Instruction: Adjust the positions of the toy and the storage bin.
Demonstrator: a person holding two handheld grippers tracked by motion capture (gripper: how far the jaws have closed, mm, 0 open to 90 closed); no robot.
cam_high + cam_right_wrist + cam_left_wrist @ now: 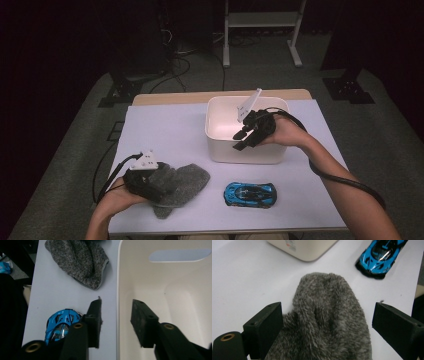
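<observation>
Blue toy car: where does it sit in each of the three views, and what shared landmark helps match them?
High view: the blue toy car lies near the table's front edge, right of the grey fuzzy hat.
Left gripper view: top right corner, beyond the hat.
Right gripper view: lower left, partly behind the claw's left jaw.
Shared landmark: the white bin, seen in all three.

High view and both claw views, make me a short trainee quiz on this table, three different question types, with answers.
1. True or false: the blue toy car lies inside the white bin.
2. What lies between the open jaws of the left claw? A) grey fuzzy hat B) the car C) nothing
3. The right claw straddles the bin's ____.

Key: 1 false; 2 A; 3 rim.
</observation>
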